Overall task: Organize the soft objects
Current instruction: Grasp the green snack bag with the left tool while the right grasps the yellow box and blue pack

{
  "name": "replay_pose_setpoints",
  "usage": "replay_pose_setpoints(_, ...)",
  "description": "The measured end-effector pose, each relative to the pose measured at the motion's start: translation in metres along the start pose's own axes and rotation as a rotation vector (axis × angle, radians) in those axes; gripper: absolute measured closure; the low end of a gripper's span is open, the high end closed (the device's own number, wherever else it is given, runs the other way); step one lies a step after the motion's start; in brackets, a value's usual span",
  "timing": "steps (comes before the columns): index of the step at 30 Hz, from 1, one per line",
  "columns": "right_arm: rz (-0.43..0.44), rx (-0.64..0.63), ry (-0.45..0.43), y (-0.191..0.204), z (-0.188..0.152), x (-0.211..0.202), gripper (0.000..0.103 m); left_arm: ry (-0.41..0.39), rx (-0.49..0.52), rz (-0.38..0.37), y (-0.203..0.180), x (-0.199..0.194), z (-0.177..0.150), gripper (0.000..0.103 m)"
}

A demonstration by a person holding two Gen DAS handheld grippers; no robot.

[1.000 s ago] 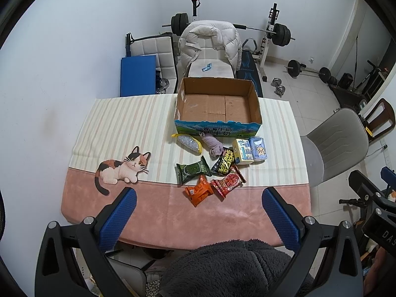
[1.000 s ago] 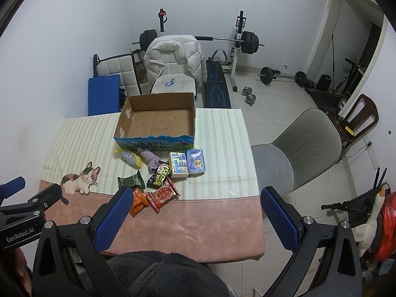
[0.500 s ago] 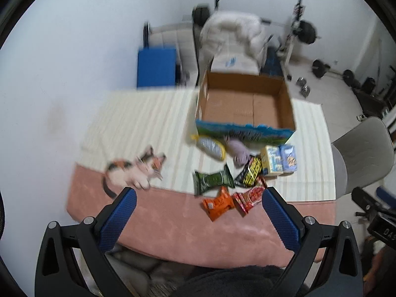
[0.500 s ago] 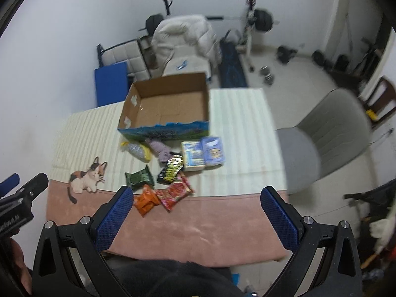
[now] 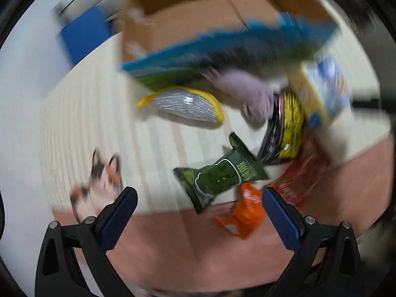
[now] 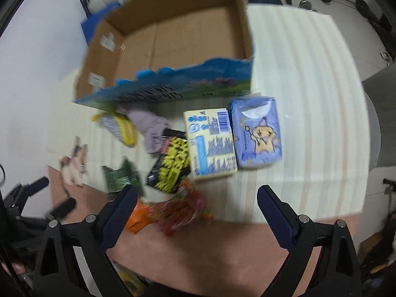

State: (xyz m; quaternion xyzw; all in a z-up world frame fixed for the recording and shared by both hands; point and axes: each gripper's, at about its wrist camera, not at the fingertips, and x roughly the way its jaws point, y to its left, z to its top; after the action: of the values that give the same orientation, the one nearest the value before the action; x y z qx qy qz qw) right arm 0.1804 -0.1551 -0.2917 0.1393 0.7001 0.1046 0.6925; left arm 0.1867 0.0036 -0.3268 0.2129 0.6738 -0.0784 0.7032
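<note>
Fingers (image 5: 125,203) of both grippers spread, empty, snack packets (image 5: 220,175) motion-blurred, labels probably unreadable.

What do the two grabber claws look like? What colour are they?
Both look alike. The left gripper and right gripper have black angular plastic arms with silver screws. Their fingers wear dark blue pads with a bumpy texture.

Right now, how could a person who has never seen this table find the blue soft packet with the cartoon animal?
Start at the open cardboard box with the blue printed front on the striped tablecloth. Just in front of its right corner lie two flat packs side by side. The blue soft packet is the right one; unlike the pale yellow carton touching it, it shows a moon and a yellow cartoon animal.
</note>
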Motion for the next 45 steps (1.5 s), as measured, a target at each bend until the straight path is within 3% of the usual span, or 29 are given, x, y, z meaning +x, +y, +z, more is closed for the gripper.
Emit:
replay_pose_setpoints(6, -0.025, 0.027, 0.091, -0.003, 0.022, 0.054, 0.007, 0.088, 0.27, 0.014, -0.025, 0.056, 0.005, 0.0)
replay_pose_setpoints(10, -0.062, 0.032, 0.139, -0.001, 0.025, 0.083, 0.011, 0.123, 0.337, 0.046, -0.028, 0.076, 0.014, 0.0)
replay_pose_setpoints(11, -0.072, 0.033, 0.146, 0.0, 0.025, 0.086, 0.011, 0.125, 0.334, 0.04, -0.028, 0.079, 0.016, 0.003)
replay_pose_setpoints(12, -0.082, 0.036, 0.151, 0.0, 0.025, 0.09, 0.013, 0.126, 0.327, 0.025, -0.027, 0.08, 0.017, 0.017)
replay_pose_setpoints(13, -0.093, 0.038, 0.158, -0.001, 0.025, 0.094, 0.02, 0.137, 0.315, 0.01, -0.025, 0.081, 0.018, 0.026)
replay_pose_setpoints(14, -0.105, 0.039, 0.16, -0.001, 0.026, 0.095, 0.025, 0.159, 0.281, -0.012, -0.022, 0.083, 0.019, 0.043)
replay_pose_setpoints(15, -0.109, 0.039, 0.156, -0.001, 0.025, 0.095, 0.03, 0.185, 0.235, -0.033, -0.017, 0.085, 0.019, 0.054)
replay_pose_setpoints(17, -0.122, 0.034, 0.149, -0.001, 0.022, 0.091, 0.034, 0.205, 0.161, -0.055, -0.008, 0.085, 0.017, 0.059)
replay_pose_setpoints(20, -0.193, 0.042, 0.156, -0.003, 0.007, 0.084, 0.035, 0.293, -0.101, -0.086, 0.025, 0.09, 0.006, 0.059)
replay_pose_setpoints(22, -0.241, 0.044, 0.156, -0.004, -0.007, 0.08, 0.035, 0.361, -0.275, -0.16, 0.046, 0.099, -0.006, 0.059)
replay_pose_setpoints(24, -0.284, 0.033, 0.173, -0.004, -0.023, 0.08, 0.035, 0.378, -0.372, -0.209, 0.059, 0.102, -0.018, 0.059)
replay_pose_setpoints(28, -0.247, 0.047, 0.204, -0.004, -0.037, 0.085, 0.033, 0.359, -0.381, -0.257, 0.065, 0.102, -0.029, 0.058)
replay_pose_setpoints(32, -0.223, 0.092, 0.157, -0.011, -0.034, 0.082, 0.029, 0.327, -0.381, -0.271, 0.064, 0.109, -0.036, 0.059)
replay_pose_setpoints(36, -0.204, 0.147, 0.159, -0.021, -0.036, 0.081, 0.03, 0.288, -0.419, -0.264, 0.077, 0.108, -0.053, 0.067)
replay_pose_setpoints(40, -0.229, 0.156, 0.113, -0.014, -0.04, 0.071, 0.038, 0.247, -0.444, -0.26, 0.097, 0.072, -0.082, 0.069)
replay_pose_setpoints(45, -0.125, 0.224, 0.044, -0.007, -0.059, 0.018, 0.039, 0.148, -0.449, -0.302, 0.113, 0.007, -0.112, 0.069)
